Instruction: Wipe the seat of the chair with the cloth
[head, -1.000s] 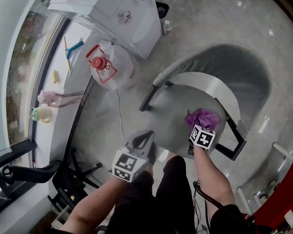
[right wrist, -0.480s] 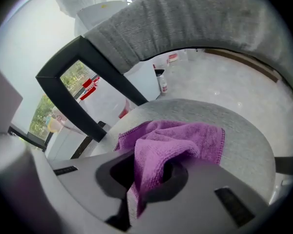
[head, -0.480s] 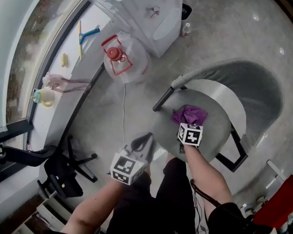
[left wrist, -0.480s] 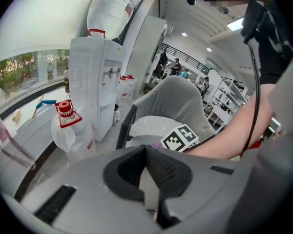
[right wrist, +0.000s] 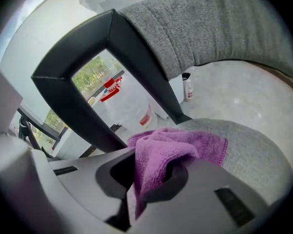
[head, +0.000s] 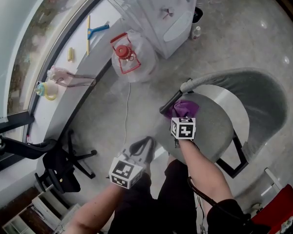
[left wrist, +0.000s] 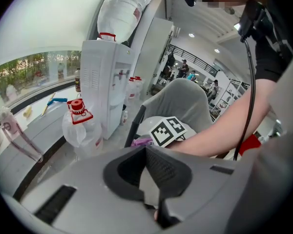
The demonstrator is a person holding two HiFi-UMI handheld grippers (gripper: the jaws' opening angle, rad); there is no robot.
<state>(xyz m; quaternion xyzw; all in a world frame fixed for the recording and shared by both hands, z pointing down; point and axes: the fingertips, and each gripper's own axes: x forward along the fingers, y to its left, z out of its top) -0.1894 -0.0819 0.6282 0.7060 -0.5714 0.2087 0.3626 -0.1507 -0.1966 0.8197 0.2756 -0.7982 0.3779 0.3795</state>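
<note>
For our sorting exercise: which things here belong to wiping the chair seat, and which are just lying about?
In the job: purple cloth, shut in the right gripper; grey chair seat.

Lying about: water jug with red cap; blue-headed tool on the sill; small bottle on the floor.

There are two tongs, the left tongs (head: 147,141) and the right tongs (head: 181,115), one purple cloth (head: 185,108) and one grey chair (head: 256,94). Also there is one big water jug (head: 133,58), one white water dispenser (head: 161,9), one small bottle (head: 197,32) and one blue squeegee (head: 94,32).
</note>
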